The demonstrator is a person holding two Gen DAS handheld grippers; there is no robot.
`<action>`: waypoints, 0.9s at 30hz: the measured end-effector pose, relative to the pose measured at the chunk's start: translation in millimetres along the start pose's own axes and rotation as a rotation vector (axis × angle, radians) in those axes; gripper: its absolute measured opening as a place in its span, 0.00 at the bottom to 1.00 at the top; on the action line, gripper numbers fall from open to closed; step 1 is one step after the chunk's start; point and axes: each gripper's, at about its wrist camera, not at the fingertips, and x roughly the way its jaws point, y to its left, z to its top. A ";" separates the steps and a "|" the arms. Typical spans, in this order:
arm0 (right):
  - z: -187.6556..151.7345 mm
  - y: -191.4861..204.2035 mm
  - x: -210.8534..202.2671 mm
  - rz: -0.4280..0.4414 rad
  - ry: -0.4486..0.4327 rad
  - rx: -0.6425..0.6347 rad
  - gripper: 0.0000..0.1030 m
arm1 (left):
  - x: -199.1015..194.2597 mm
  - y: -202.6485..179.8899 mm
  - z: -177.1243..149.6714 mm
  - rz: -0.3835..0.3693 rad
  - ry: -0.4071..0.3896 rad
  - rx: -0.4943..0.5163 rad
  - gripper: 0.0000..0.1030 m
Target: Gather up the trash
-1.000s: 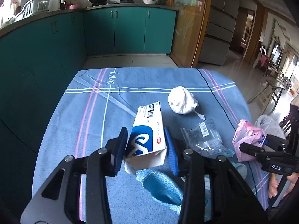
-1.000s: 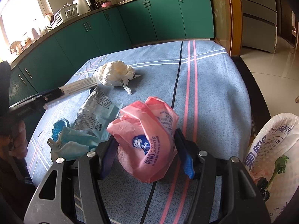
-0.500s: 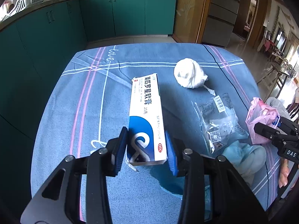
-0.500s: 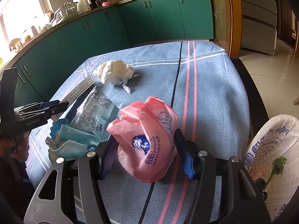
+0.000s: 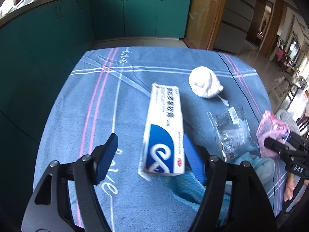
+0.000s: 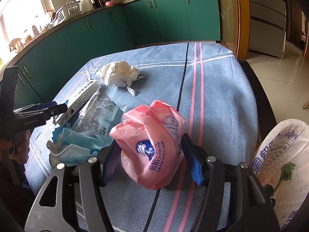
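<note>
My left gripper (image 5: 150, 138) is opening above the blue tablecloth (image 5: 87, 116). A white and blue carton (image 5: 164, 131) lies between its fingers, blurred, leaning by the right finger and clear of the left one. The right gripper (image 6: 149, 145) has a crumpled pink plastic bag (image 6: 152, 141) between its pads; its jaws are easing open while still touching the bag's sides. A white tissue wad (image 6: 119, 73), a clear wrapper (image 6: 100, 116) and blue face masks (image 6: 77, 145) lie on the cloth left of the bag.
A white printed bag (image 6: 280, 154) with green stems in it hangs off the table's right edge. Teal kitchen cabinets (image 5: 141, 13) run behind and to the left. The cloth's left half (image 5: 96, 89) holds only its stripes and lettering.
The left gripper came down with the carton and spread its fingers, letting the carton go onto the cloth. The right jaws stand slightly wider around the pink bag, which has not moved.
</note>
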 end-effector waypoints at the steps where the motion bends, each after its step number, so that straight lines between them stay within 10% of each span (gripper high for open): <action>1: -0.1 0.6 0.9 0.000 0.002 -0.001 0.64 | -0.7 5.1 1.0 0.002 -0.004 -0.019 0.69; 27: -2.4 10.6 8.4 -0.063 0.006 -0.031 0.74 | 32.2 -37.0 3.3 -0.009 0.061 0.110 0.67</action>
